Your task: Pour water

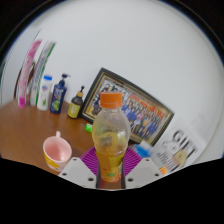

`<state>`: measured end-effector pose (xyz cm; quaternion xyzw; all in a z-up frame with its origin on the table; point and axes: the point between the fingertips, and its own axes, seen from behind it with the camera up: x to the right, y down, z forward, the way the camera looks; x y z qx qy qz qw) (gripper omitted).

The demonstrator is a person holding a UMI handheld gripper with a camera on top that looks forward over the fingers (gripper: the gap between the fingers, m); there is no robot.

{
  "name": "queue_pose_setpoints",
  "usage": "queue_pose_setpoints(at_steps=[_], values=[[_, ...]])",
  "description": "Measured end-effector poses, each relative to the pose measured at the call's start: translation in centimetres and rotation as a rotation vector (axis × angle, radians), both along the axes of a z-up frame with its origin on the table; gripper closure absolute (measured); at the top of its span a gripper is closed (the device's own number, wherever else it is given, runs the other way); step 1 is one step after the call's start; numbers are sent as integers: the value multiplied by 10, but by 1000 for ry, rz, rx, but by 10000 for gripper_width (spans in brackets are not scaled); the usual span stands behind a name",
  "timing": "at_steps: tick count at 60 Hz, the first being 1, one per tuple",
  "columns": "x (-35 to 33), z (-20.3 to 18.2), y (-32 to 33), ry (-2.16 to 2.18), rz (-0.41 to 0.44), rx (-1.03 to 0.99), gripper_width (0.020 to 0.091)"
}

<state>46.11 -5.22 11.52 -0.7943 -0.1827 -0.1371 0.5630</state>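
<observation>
One orange-capped bottle (110,135) stood clamped between the gripper (111,170)'s two fingers. One pink cup (56,152) sat beside it on the table (25,130). No label writing was legible.

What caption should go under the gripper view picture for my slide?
The claw grips a bottle with an orange cap, a pink cup beside it, a framed photo behind.

The bottle (111,137) stands between the gripper (111,176) fingers, with a cup (56,152) just to its left on the table (25,135). Behind leans a framed photo (130,107); further left, several toiletry bottles (50,93) line the wall.
</observation>
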Motion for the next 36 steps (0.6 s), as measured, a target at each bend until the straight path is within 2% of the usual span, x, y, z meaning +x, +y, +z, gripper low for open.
queue_pose_setpoints(at_steps=[11,24,26,33,36], values=[[1,-55,7,364,-40,-82,825],[6,-111,24,493,-11,-119,821],[5,-109,27,501,-3,-90,796],[8,-111,28,511,7,-58,796],[7,-111,27,520,1,-58,738]])
